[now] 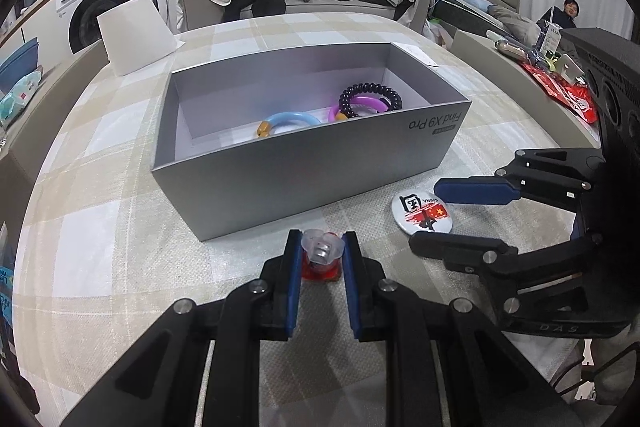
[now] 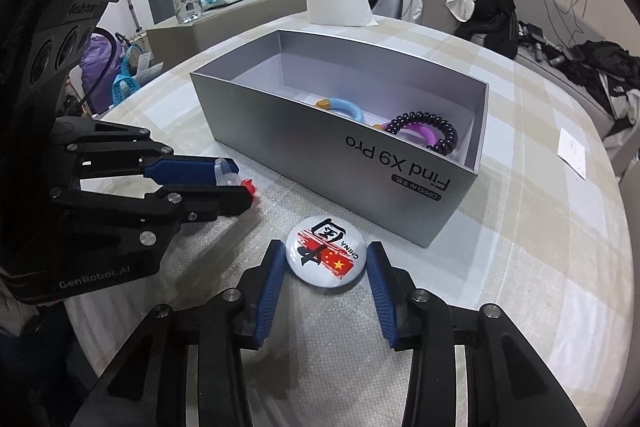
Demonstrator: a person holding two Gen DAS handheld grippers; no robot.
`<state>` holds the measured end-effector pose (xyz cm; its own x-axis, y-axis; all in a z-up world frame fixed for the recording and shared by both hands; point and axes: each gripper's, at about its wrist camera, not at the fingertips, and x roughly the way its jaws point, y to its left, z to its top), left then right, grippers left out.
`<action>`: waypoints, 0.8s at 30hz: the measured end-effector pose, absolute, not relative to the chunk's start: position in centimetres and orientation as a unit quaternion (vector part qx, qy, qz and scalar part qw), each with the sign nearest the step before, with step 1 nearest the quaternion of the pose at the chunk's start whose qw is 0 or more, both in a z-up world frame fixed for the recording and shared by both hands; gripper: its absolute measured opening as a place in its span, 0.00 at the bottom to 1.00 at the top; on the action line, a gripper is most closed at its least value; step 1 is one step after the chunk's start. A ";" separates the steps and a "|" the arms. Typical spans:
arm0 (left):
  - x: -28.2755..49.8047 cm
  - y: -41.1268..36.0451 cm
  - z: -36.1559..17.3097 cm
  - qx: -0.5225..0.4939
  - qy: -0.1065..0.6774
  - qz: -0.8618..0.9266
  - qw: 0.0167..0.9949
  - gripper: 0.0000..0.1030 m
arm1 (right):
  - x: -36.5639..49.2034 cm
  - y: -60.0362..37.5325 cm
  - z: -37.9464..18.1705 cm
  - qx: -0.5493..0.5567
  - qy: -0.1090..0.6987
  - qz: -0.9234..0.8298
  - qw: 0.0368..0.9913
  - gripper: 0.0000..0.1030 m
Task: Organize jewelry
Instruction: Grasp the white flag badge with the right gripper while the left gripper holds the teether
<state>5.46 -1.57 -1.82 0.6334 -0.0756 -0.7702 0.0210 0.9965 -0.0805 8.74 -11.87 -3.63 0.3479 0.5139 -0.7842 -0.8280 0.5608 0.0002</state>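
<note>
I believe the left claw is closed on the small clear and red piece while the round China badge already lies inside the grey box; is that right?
Not quite. The round China badge is not inside the grey box; it lies on the table in front of it, between the right claw's open fingers, as the right wrist view shows. The left claw is indeed closed on the small clear and red piece.

The box's near wall [image 1: 280, 183] hides part of the blue ring [image 1: 286, 121] inside.
</note>
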 end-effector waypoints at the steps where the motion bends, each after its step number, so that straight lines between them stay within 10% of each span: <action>1: 5.3 -1.5 -1.7 -0.032 0.426 -0.026 0.904 0.14 | 8.7 -12.1 -3.5 -0.200 0.383 0.424 0.796 0.39; 24: 5.6 0.5 2.4 -0.063 0.239 0.011 0.969 0.14 | 9.7 -13.7 2.3 -0.054 0.252 0.406 0.877 0.39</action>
